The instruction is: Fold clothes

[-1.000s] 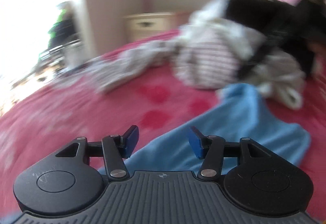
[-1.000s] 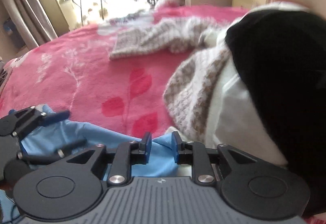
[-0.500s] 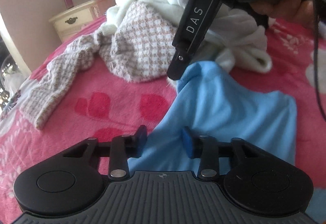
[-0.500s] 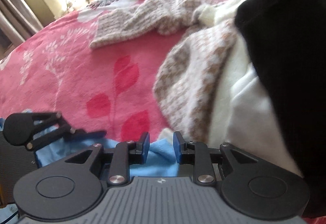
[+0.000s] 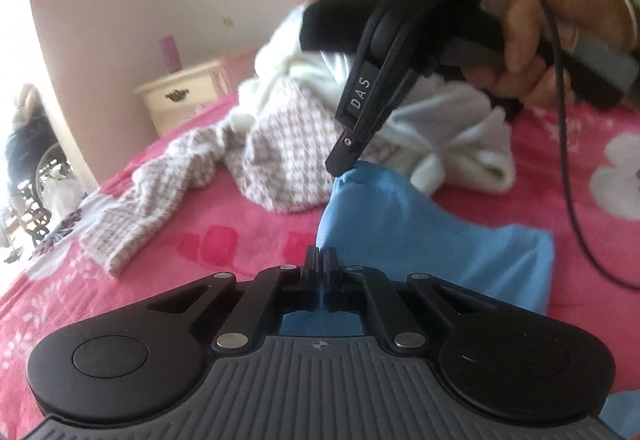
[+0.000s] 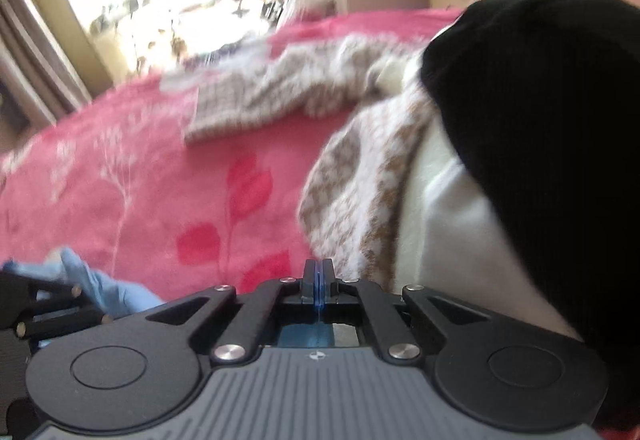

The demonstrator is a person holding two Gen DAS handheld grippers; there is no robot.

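A light blue garment [image 5: 420,236] lies on the pink bed. My left gripper [image 5: 321,260] is shut on its near edge. My right gripper [image 5: 340,168] shows in the left wrist view, shut on the garment's far upper corner and lifting it into a peak. In the right wrist view my right gripper [image 6: 319,272] is shut with blue cloth pinched between its jaws, and a fold of the blue garment [image 6: 104,288] shows at lower left beside the left gripper's linkage.
A pile of clothes lies behind: a brown-and-white checked knit [image 5: 280,156], a white garment [image 5: 460,144] and a black garment [image 6: 540,128]. The pink floral bedspread [image 5: 120,300] spreads left. A cream nightstand [image 5: 184,96] stands by the wall.
Both grippers have closed on the blue garment. The left went from wide open to shut on the near edge; the right shut on the far corner and lifted it.
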